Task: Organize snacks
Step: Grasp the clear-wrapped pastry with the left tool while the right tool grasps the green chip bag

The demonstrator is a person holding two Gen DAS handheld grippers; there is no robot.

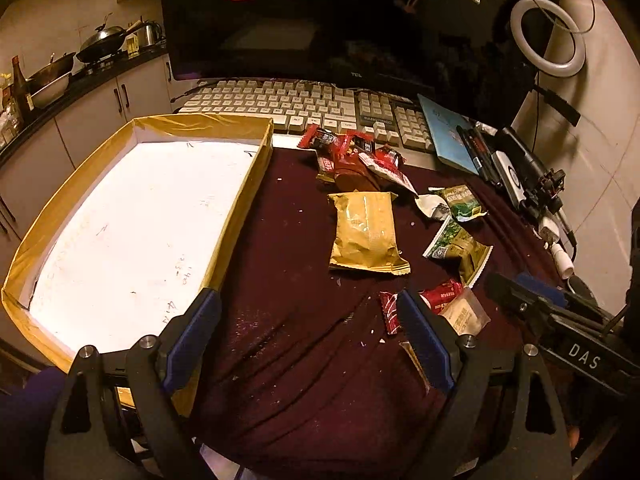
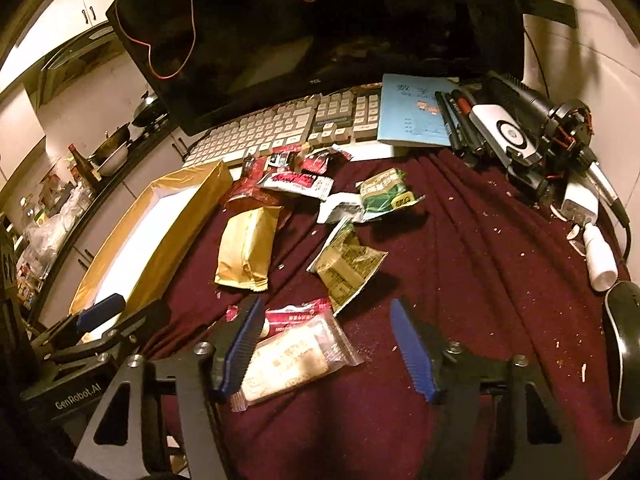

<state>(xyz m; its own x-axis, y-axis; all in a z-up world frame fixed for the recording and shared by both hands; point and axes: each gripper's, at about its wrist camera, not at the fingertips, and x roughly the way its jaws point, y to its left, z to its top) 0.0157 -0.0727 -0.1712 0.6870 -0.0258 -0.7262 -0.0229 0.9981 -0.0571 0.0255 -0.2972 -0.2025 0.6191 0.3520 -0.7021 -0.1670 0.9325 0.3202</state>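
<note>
Snack packets lie scattered on a dark red cloth (image 1: 296, 320): a gold packet (image 1: 366, 232) (image 2: 248, 248), several red packets (image 1: 356, 152) (image 2: 288, 176) near the keyboard, green packets (image 1: 460, 240) (image 2: 348, 264), and a red-and-clear packet (image 2: 296, 348) (image 1: 448, 304). A tape-edged tray with a white floor (image 1: 140, 216) (image 2: 176, 220) holds nothing. My left gripper (image 1: 308, 300) is open above bare cloth beside the tray. My right gripper (image 2: 324, 308) is open, its left finger beside the red-and-clear packet.
A keyboard (image 1: 288, 104), dark monitor (image 1: 320, 20), blue booklet (image 2: 416, 112), pens and gadgets (image 2: 512, 132) line the back. A mouse (image 2: 624, 344) and white bottle (image 2: 600, 260) sit at the right. Crumbs dot the cloth.
</note>
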